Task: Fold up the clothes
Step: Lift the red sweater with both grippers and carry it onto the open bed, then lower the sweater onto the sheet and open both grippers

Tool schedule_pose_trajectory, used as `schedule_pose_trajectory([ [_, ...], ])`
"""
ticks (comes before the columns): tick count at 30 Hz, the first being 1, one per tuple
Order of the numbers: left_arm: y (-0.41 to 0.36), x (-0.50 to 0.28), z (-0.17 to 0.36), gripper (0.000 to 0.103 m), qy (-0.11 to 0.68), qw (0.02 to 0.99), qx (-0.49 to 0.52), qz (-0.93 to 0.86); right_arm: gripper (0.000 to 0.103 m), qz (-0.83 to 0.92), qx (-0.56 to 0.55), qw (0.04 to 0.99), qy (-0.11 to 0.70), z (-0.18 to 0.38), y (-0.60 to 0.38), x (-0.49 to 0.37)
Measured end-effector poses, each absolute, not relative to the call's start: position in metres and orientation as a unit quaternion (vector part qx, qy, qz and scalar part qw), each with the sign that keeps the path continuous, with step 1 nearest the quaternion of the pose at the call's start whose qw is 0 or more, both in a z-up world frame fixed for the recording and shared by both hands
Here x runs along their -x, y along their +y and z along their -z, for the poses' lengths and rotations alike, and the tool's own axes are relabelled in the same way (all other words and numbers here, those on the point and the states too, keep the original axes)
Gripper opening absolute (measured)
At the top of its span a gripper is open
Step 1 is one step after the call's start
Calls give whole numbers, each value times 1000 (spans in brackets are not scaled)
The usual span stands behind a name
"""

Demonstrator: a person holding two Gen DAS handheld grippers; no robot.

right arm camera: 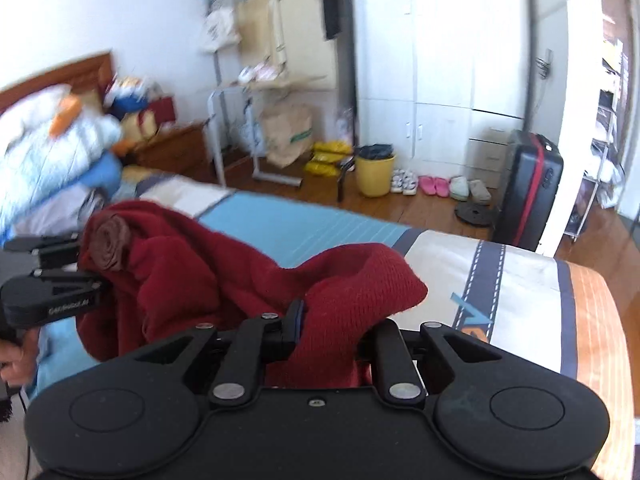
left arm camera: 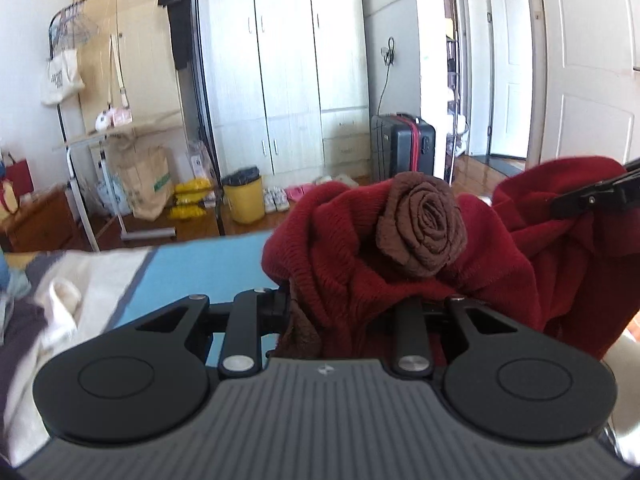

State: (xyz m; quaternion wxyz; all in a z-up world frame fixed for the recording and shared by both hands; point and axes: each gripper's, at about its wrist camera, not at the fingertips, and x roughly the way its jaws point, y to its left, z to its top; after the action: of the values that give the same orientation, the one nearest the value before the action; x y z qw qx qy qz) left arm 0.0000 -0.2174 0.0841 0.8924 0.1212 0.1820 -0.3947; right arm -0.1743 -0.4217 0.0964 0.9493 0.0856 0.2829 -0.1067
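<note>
Red knit is bunching between the jaws of both grippers above a bed (right arm camera: pixel 520 280). The left gripper (left arm camera: pixel 344 304) is clamping on a sweater (left arm camera: pixel 344 240), its fingertips buried in the folds; the right gripper (right arm camera: pixel 332 320) is pinching another fold of that sweater, the cloth hanging in the air between the two tools and draping toward the blue sheet (right arm camera: pixel 288 224).

Only the left wrist view is showing the brown fabric rose (left arm camera: pixel 424 228) sharply, facing the lens near the collar; from the right wrist it is appearing small and blurred. Only the right wrist view is taking in the left tool from the side, a hand (right arm camera: pixel 16 360) gripping it, pale lettering on its body too blurred to read, plus a heap of bedding (right arm camera: pixel 52 152) by the headboard.

Beyond, both views are catching a yellow bin (right arm camera: pixel 374 174), a black suitcase (left arm camera: pixel 402 146) and white wardrobes (left arm camera: pixel 288 60). Green print on a paper bag (left arm camera: pixel 148 180) and writing on a tote (left arm camera: pixel 60 76) are staying illegible.
</note>
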Motion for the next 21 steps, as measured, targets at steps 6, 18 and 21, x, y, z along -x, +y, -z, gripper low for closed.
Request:
schedule_pose_trajectory([
  [6, -276, -39, -96, 28, 177, 893, -122, 395, 18, 132, -104, 949, 266, -98, -483, 161],
  [18, -347, -73, 1, 50, 331, 825, -144, 433, 23, 245, 41, 865, 437, -28, -556, 93],
  [21, -312, -70, 14, 56, 330, 833, -83, 437, 41, 216, 69, 830, 509, -23, -549, 102],
])
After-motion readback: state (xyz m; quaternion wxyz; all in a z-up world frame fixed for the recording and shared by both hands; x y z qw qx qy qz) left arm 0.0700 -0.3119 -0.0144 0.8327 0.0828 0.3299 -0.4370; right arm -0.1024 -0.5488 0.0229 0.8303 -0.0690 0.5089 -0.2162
